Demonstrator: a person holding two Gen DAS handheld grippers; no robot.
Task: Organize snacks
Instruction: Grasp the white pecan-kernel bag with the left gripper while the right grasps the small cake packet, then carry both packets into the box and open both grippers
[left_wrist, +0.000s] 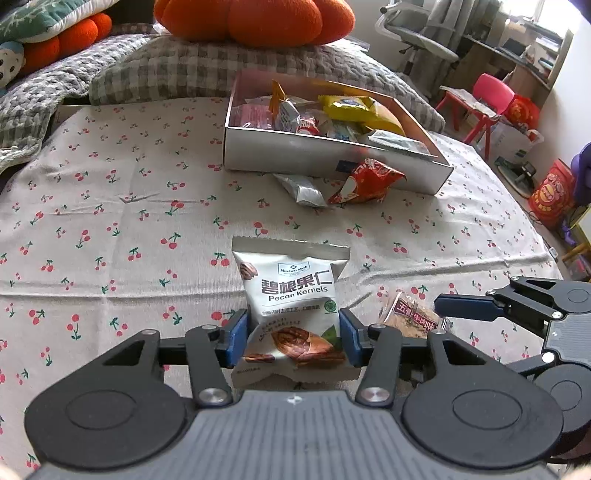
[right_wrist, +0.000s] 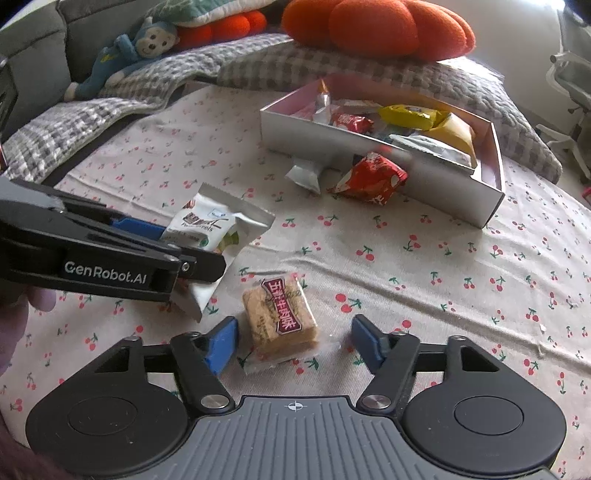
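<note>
- Left gripper (left_wrist: 293, 334) has its blue pads pressed on both sides of the pecan packet (left_wrist: 293, 306); the packet stands upright between them, near centre, its top edge free
- Right gripper (right_wrist: 291, 341) is spread wide around the cracker pack (right_wrist: 280, 317), pads clear of it on both sides; the pack lies flat on the cherry cloth (right_wrist: 443, 277), near, just right of the pecan packet
- Box (left_wrist: 332, 157) sits far, right of centre, on the cloth; it holds a heap of snacks, among them a yellow bag (left_wrist: 354, 107)
- Red packet (left_wrist: 365, 181) and silver packet (left_wrist: 301, 190) lie on the cloth just before the box's near wall, the red one to the right, touching or almost touching the wall
- Orange cushion (left_wrist: 255, 20) rests on a checked blanket (left_wrist: 177, 70) beyond the box; a blue monkey toy (right_wrist: 129, 48) lies far left
</note>
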